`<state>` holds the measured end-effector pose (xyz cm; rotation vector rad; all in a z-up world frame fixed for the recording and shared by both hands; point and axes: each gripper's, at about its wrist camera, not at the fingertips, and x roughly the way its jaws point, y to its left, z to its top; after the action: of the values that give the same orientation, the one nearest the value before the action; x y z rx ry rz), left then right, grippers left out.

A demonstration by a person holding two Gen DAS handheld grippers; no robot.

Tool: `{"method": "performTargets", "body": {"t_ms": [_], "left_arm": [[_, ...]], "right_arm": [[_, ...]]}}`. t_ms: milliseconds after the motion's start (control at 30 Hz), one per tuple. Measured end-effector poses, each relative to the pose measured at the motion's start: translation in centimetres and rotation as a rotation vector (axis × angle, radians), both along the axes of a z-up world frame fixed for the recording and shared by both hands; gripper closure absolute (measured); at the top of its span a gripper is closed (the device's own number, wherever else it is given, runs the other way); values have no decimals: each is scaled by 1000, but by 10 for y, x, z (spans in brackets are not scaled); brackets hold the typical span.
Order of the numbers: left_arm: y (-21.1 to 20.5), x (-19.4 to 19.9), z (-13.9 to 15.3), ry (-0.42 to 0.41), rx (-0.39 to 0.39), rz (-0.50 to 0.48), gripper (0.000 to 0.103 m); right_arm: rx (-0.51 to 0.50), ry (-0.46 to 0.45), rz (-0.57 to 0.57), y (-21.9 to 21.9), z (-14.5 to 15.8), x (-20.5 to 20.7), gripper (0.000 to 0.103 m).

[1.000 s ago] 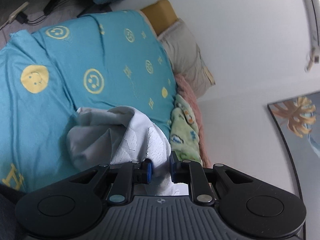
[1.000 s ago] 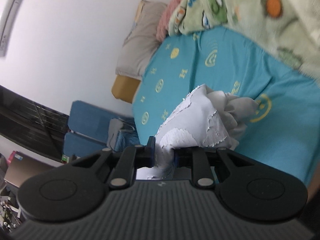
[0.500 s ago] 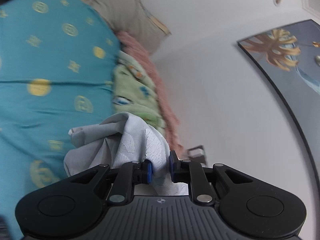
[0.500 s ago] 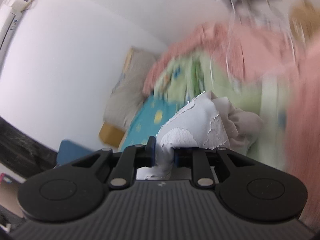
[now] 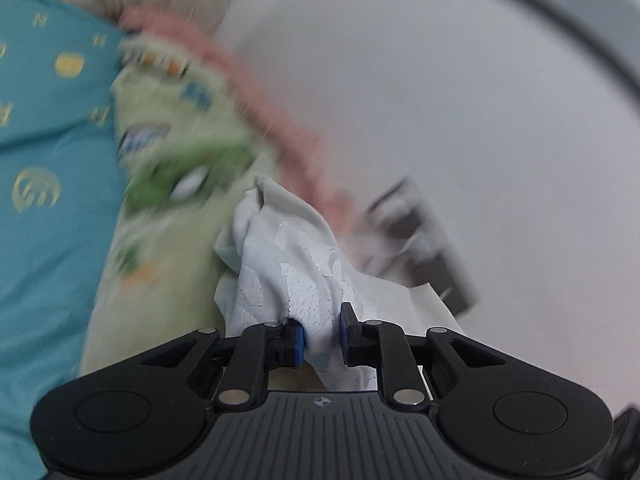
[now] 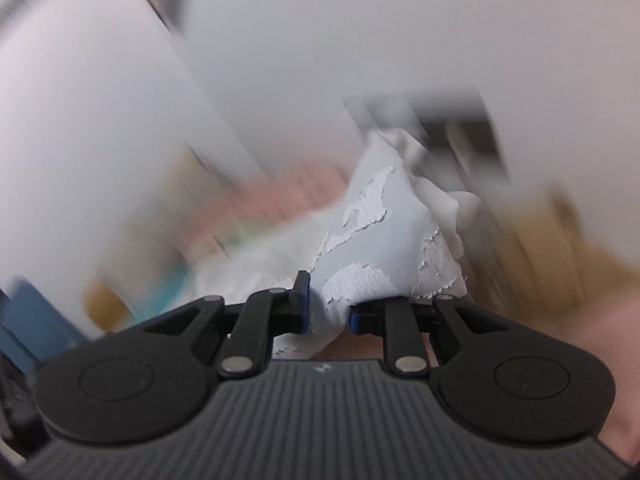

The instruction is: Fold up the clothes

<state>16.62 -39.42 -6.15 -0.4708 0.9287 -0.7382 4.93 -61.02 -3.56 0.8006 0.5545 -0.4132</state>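
The left tongs point(image 5: 320, 338) and right tongs point(image 6: 328, 316) each clench a bunched part of the pale grey garment point(image 5: 296, 264), holding it raised clear of the bed point(image 5: 52, 248), probably to spread it for folding.

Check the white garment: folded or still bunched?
Bunched: the white garment hangs crumpled between the left gripper and right gripper.

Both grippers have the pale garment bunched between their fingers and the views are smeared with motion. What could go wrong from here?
1. The left gripper and right gripper each pinch a crumpled wad of the pale garment, not a clean edge, so it may open out unevenly.
2. Heavy blur suggests a fast swing; the cloth could slip free.
3. It may land on the green blanket, not the teal sheet.
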Motion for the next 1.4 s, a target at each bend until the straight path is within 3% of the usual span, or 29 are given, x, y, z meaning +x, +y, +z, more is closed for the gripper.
{"method": "performTargets", "body": {"t_ms": [67, 133, 200, 300, 333, 367, 400, 467, 500, 700, 900, 1133, 1400], "left_arm": [[4, -10, -28, 2, 42, -18, 83], [7, -14, -30, -9, 62, -27, 81], [7, -16, -22, -28, 90, -31, 72], [7, -21, 1, -65, 160, -58, 50], [9, -27, 12, -91, 179, -59, 37], [12, -34, 24, -124, 198, -54, 21], [14, -42, 36, -157, 218, -49, 15], [21, -56, 66, -221, 232, -42, 5], [27, -64, 77, -242, 236, -41, 3], [75, -130, 142, -392, 230, -13, 0], [133, -204, 188, -500, 189, 41, 0], [192, -283, 218, -649, 175, 122, 0], [220, -337, 217, -754, 214, 148, 0]], "right_arm": [[97, 33, -2, -3, -35, -12, 82], [50, 13, 17, 6, -34, -16, 80], [36, 47, 18, 10, -25, -13, 79], [50, 99, 1, 8, -13, -9, 78], [52, 113, -6, 11, -6, -12, 76], [54, 126, -12, 16, 0, -17, 71], [24, 120, -3, 22, 9, -22, 66], [-47, 103, 20, 35, 29, -32, 26], [-82, 95, 32, 41, 39, -37, 18], [-242, -4, 76, 86, 102, -87, 17], [-360, -72, 102, 139, 137, -146, 17], [-472, -139, 140, 196, 142, -203, 17], [-575, -230, 157, 242, 139, -248, 17]]}}
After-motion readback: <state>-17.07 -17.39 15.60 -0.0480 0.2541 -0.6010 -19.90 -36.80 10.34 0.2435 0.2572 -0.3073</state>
